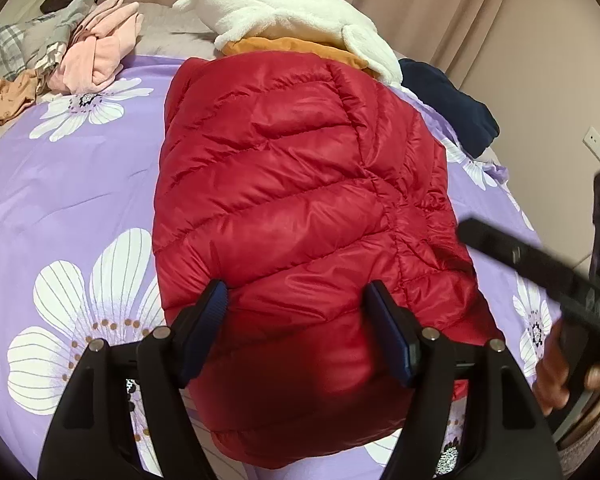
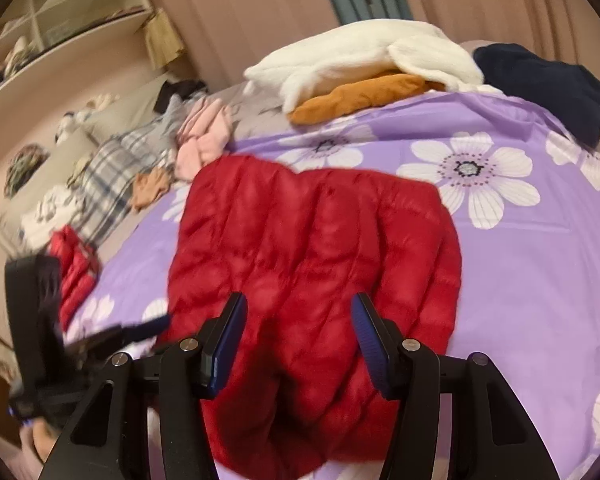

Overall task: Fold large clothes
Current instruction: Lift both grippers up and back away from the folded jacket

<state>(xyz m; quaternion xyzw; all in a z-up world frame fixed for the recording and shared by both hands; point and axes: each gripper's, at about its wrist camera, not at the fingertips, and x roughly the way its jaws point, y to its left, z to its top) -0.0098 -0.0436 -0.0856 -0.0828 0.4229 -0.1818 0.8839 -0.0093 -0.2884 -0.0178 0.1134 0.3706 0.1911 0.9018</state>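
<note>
The red down jacket (image 1: 300, 208) lies folded on the purple floral bedsheet (image 1: 80, 200). The left gripper (image 1: 300, 312) hovers over its near end, jaws apart, gripping nothing. The right gripper (image 2: 298, 320) hovers likewise, jaws parted and empty. A white fleece garment (image 1: 300, 16) lies beyond.

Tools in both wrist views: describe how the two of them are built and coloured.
Both are alike. The left tool has two black angular plastic arms with round silver pivot pins, each ending in a flat finger faced with a ribbed dark blue pad. The right tool has the same black frame, silver pins and ribbed blue pads. No cables or sleeves show.
</note>
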